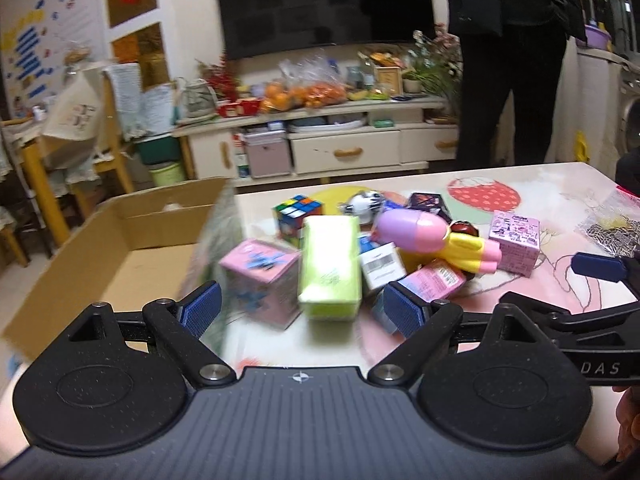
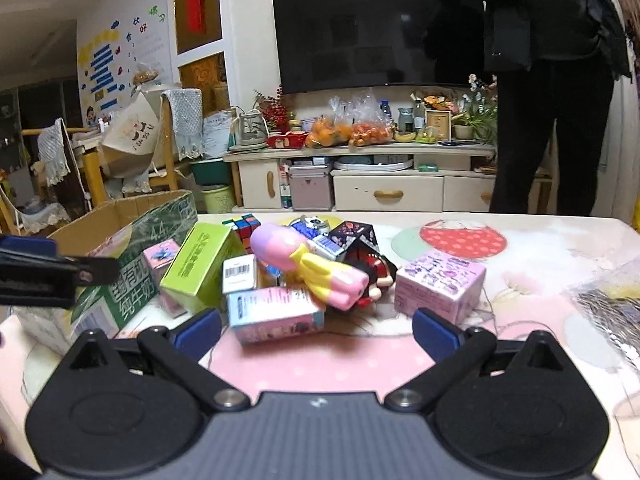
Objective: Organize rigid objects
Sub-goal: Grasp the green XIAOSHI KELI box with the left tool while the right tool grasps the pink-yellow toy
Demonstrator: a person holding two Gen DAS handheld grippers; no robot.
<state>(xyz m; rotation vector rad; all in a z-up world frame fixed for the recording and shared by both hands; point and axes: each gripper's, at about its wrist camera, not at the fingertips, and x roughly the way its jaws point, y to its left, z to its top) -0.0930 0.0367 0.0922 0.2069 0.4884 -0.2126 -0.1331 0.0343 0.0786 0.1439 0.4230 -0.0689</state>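
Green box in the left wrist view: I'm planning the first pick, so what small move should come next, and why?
Probably ease the open left gripper forward around the green box: it stands centred between the fingers, and the cardboard box waits just left.

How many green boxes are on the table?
1: a lime-green rectangular cardboard box in the pile's left part, beside the big open brown cardboard box. Others may hide under the toys.

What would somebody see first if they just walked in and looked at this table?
Probably the jumble of toys and little boxes in the middle of the table, with a big purple, pink and yellow toy lying on top. A tall green box stands just ahead of the open left tool, and an open cardboard box waits at the left.
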